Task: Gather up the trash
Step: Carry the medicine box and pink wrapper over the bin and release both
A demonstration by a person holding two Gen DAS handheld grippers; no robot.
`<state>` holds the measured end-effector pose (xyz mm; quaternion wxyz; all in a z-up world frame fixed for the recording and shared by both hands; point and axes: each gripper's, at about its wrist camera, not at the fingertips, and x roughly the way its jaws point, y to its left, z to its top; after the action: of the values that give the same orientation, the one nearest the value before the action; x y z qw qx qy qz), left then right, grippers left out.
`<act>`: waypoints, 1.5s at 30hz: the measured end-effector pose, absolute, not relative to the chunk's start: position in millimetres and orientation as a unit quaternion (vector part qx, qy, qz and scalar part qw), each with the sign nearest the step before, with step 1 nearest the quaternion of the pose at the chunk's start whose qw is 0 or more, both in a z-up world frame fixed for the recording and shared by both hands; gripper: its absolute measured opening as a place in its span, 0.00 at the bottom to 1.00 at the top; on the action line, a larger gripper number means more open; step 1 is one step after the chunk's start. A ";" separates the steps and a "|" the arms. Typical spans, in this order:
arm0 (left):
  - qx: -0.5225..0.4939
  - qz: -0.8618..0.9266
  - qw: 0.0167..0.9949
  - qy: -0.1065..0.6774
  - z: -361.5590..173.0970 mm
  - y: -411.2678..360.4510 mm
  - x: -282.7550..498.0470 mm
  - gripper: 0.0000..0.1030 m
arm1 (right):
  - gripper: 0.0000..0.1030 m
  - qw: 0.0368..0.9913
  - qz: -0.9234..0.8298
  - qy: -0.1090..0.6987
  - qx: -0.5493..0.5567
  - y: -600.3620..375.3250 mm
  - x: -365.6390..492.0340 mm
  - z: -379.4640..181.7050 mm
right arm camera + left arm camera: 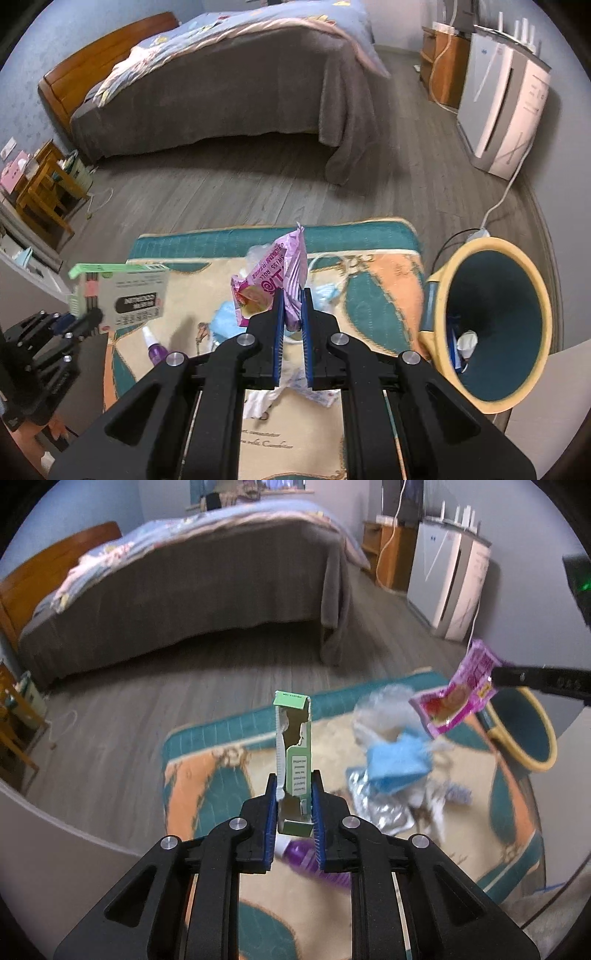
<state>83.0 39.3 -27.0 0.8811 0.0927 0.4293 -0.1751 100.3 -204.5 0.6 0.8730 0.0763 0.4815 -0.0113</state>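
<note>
My left gripper point(294, 788) is shut on a torn green and white carton point(293, 746), which stands upright between the blue pads, lifted above the rug. The same carton point(122, 293) shows at the left of the right wrist view. My right gripper point(293, 301) is shut on a crumpled pink snack wrapper point(279, 278), held off the rug; that wrapper point(458, 694) hangs at the right of the left wrist view. A yellow-rimmed teal bin point(495, 321) stands at the right and holds some trash. Blue cloth point(397, 762), foil point(380, 805), clear plastic point(384, 709) and a purple bottle point(157, 349) lie on the rug.
A patterned teal and orange rug point(388, 280) covers the wood floor. A bed with a grey cover point(229, 96) stands behind. A white appliance point(506, 99) with a cord is at the right wall. A wooden stool point(44, 192) is at the left.
</note>
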 end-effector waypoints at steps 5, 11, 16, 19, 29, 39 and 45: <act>0.082 -0.197 0.893 0.395 -3.1 20.4 73.4 0.17 | 0.08 0.876 -0.029 0.474 0.088 -228.7 92.4 5.7; 0.089 -0.225 0.895 0.375 10.2 -15.3 63.8 0.17 | 0.08 0.878 -0.046 0.467 0.090 -257.2 80.8 10.6; 0.093 -0.249 0.891 0.369 14.7 -47.4 58.5 0.17 | 0.08 0.879 -0.063 0.463 0.092 -285.7 71.4 12.2; 0.096 -0.260 0.887 0.368 14.1 -65.5 56.2 0.17 | 0.08 0.877 -0.074 0.464 0.100 -305.2 64.5 10.1; 0.111 -0.312 0.871 0.363 8.2 -131.1 43.6 0.17 | 0.08 0.866 -0.131 0.472 0.104 -359.8 45.9 -1.2; 0.136 -0.361 0.845 0.371 -14.7 -184.9 22.5 0.17 | 0.08 0.838 -0.178 0.497 0.139 -399.4 36.5 -24.6; 0.130 -0.370 0.839 0.378 -24.6 -208.5 15.8 0.17 | 0.08 0.827 -0.193 0.504 0.157 -423.9 29.8 -37.4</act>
<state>15.8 -208.5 -24.6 0.8389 0.1297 0.3776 -0.3698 29.8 -423.9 -37.4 0.8270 0.1570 0.5042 -0.1929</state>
